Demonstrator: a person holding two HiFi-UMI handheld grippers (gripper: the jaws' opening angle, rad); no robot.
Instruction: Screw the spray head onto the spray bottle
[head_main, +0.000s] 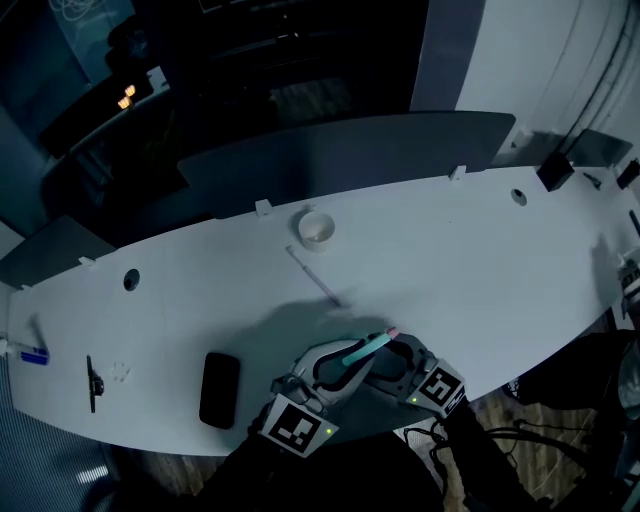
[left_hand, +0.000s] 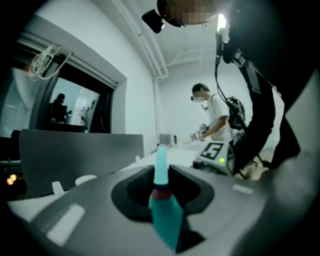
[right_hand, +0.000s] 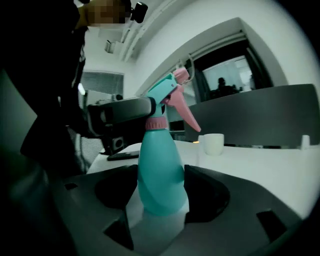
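Observation:
A teal spray bottle (right_hand: 161, 175) with a pink collar and pink trigger (right_hand: 190, 117) stands upright between my right gripper's (right_hand: 161, 192) jaws, whose dark pads lie against its sides. The teal spray head (right_hand: 167, 92) sits on the bottle's neck, and my left gripper (right_hand: 125, 112) comes in from the left, shut on it. In the left gripper view the spray head (left_hand: 165, 215) fills the gap between my left gripper's (left_hand: 162, 192) jaws. From the head view, the spray bottle (head_main: 365, 350) is held between the left gripper (head_main: 340, 362) and right gripper (head_main: 392, 360) at the white table's (head_main: 480, 250) near edge.
A white cup (head_main: 316, 229) stands mid-table, with a thin clear tube (head_main: 315, 278) lying in front of it. A flat black device (head_main: 219, 389) lies left of the grippers, with a dark clip (head_main: 93, 383) and a blue marker (head_main: 30, 354) further left. Another person works in the background.

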